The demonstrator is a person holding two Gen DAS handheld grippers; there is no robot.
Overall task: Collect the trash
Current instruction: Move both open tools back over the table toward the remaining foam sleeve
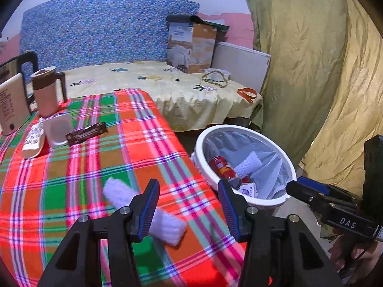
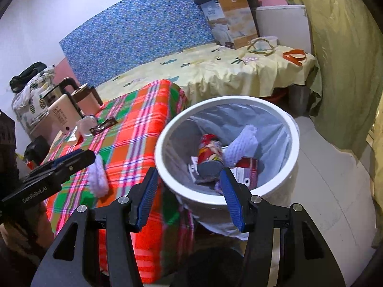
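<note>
Fingers of the left gripper stand apart and empty above the plaid table; those of the right gripper are likewise apart and empty, poised at the near rim of the bin. The next piece of trash, a white foam sleeve, lies on the table just under and beside the left gripper's left finger, which hides its middle. Its long axis runs diagonally, from far-left to near-right in the left wrist view, so it crosses the line of the fingers at a slant. The left hand is plainly the nearer; a grasp would likely need a small shift to the left and some roll to bring the fingers across the sleeve. The bin, beside the table's right edge, already holds a red can, another foam sleeve and packaging. A brown wrapper lies farther off beside a white cup.
</note>
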